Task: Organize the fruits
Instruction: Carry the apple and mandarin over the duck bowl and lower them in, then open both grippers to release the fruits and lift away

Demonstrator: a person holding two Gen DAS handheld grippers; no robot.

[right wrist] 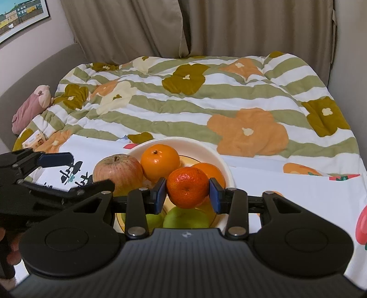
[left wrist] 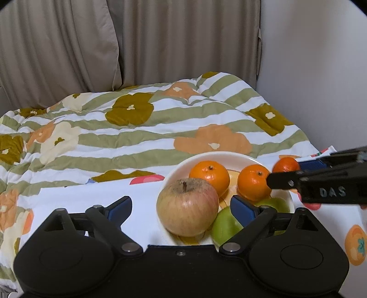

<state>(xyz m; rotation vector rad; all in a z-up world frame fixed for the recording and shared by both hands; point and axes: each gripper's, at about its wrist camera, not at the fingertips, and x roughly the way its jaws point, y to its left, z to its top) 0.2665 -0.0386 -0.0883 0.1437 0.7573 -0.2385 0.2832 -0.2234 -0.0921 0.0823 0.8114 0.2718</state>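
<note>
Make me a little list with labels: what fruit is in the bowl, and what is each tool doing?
bowl: white bowl on a fruit-print cloth over a flowered quilt
fruit in bowl: one red-yellow apple, two oranges, green fruits at the near side
right tool: shut on a darker orange mandarin, held above the bowl
left tool: open, holding nothing, the apple between its blue pads

Two green apples [right wrist: 187,219] largely masked behind the black gripper body in the right wrist view. Second plain orange mandarin [right wrist: 212,172] half covered by the darker one. Framed harbour picture [right wrist: 20,17] cropped at far left. Small printed carton [right wrist: 34,140] too tiny to read.
</note>
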